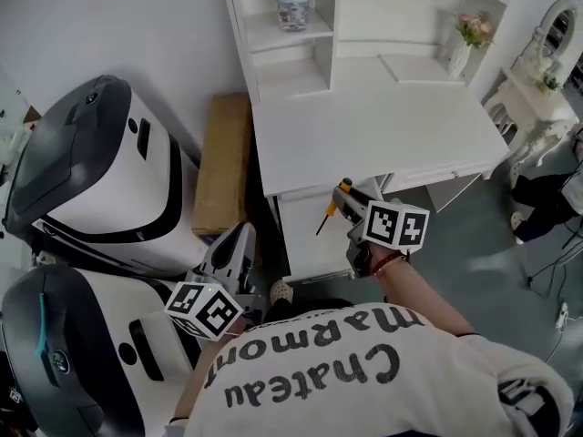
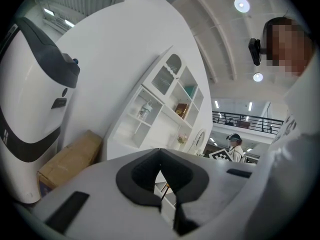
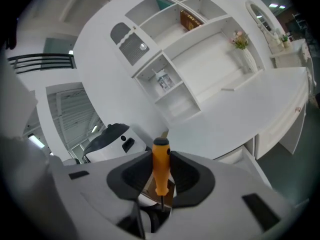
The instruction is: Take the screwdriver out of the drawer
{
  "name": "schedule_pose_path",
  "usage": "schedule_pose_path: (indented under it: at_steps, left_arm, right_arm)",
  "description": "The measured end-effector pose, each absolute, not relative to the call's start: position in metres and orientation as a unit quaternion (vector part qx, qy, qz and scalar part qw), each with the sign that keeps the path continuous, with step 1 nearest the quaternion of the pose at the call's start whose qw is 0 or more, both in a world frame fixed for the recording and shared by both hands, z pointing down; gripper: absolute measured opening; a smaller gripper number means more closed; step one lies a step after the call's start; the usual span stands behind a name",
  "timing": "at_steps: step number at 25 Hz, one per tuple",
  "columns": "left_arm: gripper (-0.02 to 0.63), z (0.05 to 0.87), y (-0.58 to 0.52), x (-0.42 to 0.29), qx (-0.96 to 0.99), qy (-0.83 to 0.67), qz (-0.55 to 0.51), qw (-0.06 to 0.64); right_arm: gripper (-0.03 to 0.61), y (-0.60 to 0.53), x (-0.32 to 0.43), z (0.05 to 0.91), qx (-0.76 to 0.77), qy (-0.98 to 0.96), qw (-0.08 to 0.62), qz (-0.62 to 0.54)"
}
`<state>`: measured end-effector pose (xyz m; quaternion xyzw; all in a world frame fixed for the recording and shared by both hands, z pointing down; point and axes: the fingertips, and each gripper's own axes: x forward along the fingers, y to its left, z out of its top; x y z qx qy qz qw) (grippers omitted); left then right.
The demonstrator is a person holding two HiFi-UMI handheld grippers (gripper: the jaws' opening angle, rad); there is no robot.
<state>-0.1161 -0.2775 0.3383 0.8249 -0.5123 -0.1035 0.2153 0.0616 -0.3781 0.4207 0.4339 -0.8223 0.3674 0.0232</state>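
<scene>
An orange-handled screwdriver is clamped upright between the pads of my right gripper, its thin dark shaft slanting down to the left. It hangs at the front edge of the white desk, above the white drawer unit. In the right gripper view the screwdriver's handle stands between the two dark pads of my right gripper. My left gripper is lower and to the left, beside the drawer unit. In its own view my left gripper has tips that meet with nothing held.
A long cardboard box leans between the desk and two large white-and-black machines. The desk carries a shelf unit with a jar and a flower vase. A white dressing table stands at the right. Another person stands in the distance.
</scene>
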Motion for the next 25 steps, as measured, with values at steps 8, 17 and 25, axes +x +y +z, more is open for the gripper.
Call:
schedule_pose_path:
  at_steps: [8,17,25]
  left_arm:
    - [0.023,0.311,-0.267,-0.097,0.833,-0.510,-0.112,0.183]
    - [0.023,0.307,-0.241,-0.078,0.835,-0.511,-0.107,0.172]
    - [0.023,0.317,-0.219,-0.071,0.830,-0.518,-0.103,0.179]
  right_arm:
    - [0.123,-0.356,0.073,0.348,0.415,-0.860,-0.027,0.295]
    - [0.123,-0.330,0.086,0.318,0.405,-0.876,-0.048,0.256]
    - [0.123,-0.312,0.098,0.330,0.406,-0.875,-0.042,0.261]
